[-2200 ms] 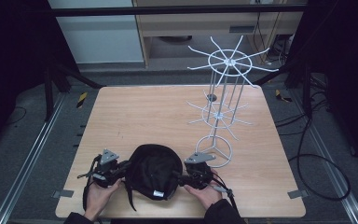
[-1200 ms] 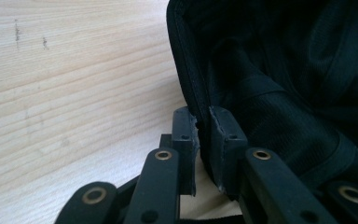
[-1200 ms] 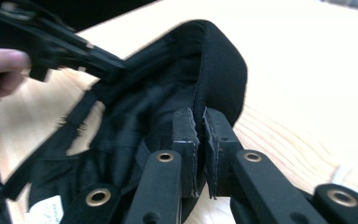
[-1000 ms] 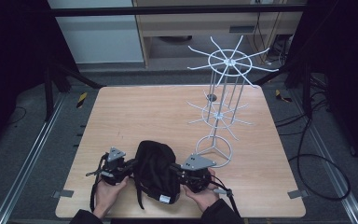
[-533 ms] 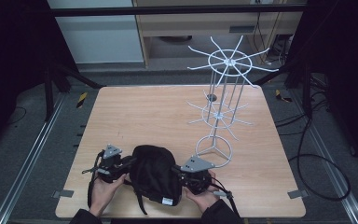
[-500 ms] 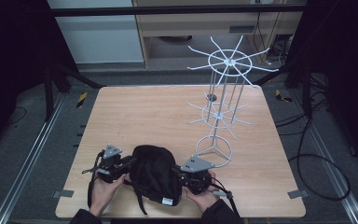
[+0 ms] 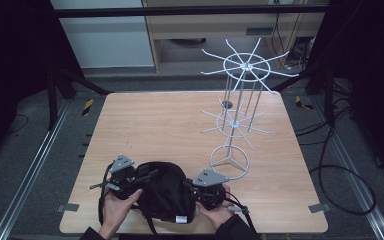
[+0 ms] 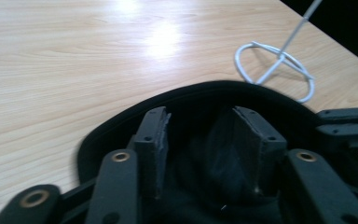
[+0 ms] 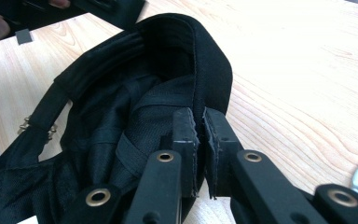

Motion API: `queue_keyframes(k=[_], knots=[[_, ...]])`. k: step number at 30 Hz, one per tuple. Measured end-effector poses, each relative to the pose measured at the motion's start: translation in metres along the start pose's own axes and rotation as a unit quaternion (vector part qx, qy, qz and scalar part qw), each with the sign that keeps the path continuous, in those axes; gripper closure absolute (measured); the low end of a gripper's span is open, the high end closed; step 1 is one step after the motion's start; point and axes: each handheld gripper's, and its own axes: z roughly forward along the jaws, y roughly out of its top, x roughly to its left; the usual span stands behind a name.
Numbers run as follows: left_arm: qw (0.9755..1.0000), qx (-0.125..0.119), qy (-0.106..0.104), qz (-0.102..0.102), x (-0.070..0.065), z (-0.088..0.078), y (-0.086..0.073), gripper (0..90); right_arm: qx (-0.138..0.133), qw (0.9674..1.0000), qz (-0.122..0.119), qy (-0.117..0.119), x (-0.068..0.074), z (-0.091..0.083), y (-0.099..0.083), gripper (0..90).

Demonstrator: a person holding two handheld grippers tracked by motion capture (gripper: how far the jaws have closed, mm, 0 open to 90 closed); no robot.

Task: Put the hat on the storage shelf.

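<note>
The black cap (image 7: 165, 192) lay upside down at the near edge of the wooden desk (image 7: 170, 125), between the two hands, its hollow turned up. On the person's left, the left tongs (image 8: 200, 149) had just been opening: in the left gripper view the two pads stood clearly apart over the dark lining, with the cap's curved rim arcing beyond them and nothing pressed between them. Released, then. From above, the same left tongs (image 7: 139, 176) sat at the cap's left edge with the left hand (image 7: 116, 207) behind them.

Over on the other side, the right tongs (image 9: 198, 135) were clenched on the cap's rim: in the right gripper view the stitched edge of the fabric ran down into the narrow slit between the pads, which were pinched close on it. The high view put the right tongs (image 7: 200, 192) tight against the cap's right edge, with the right hand (image 7: 219, 212) under them.

Just beyond the right tongs stood the white wire rack (image 7: 240, 100), its ring base (image 7: 229, 162) near the cap but not touching it.
</note>
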Motion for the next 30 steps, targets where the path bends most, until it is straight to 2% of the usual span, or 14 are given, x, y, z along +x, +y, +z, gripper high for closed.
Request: queue_keyframes(k=[5,12,19,21,24,26,30], knots=[[0.9997,0.0,-0.024,-0.012,-0.01,0.015,0.002,48.4,-0.001,1.0,-0.003,0.006,0.002,0.001,-0.001,84.0],[0.9993,0.003,-0.03,-0.021,-0.018,0.025,0.002,37.2,-0.001,0.9999,-0.009,0.01,0.004,0.003,-0.001,84.0],[0.9988,0.002,-0.031,-0.038,-0.019,0.029,0.002,33.3,0.001,0.9996,-0.015,0.023,0.007,0.005,-0.002,84.0],[0.999,0.007,-0.026,-0.037,-0.02,0.033,0.001,32.8,0.006,0.9994,-0.018,0.03,0.008,0.006,-0.002,84.0],[0.9986,0.012,-0.025,-0.045,-0.021,0.037,0.0,32.5,0.012,0.999,-0.022,0.038,0.01,0.009,-0.003,83.9],[0.9986,0.021,-0.02,-0.043,-0.021,0.04,-0.002,32.7,0.019,0.9986,-0.026,0.043,0.011,0.011,-0.004,83.8],[0.9975,0.047,-0.024,-0.046,-0.025,0.049,-0.006,35.9,0.024,0.9982,-0.03,0.045,0.013,0.013,-0.005,83.7]])
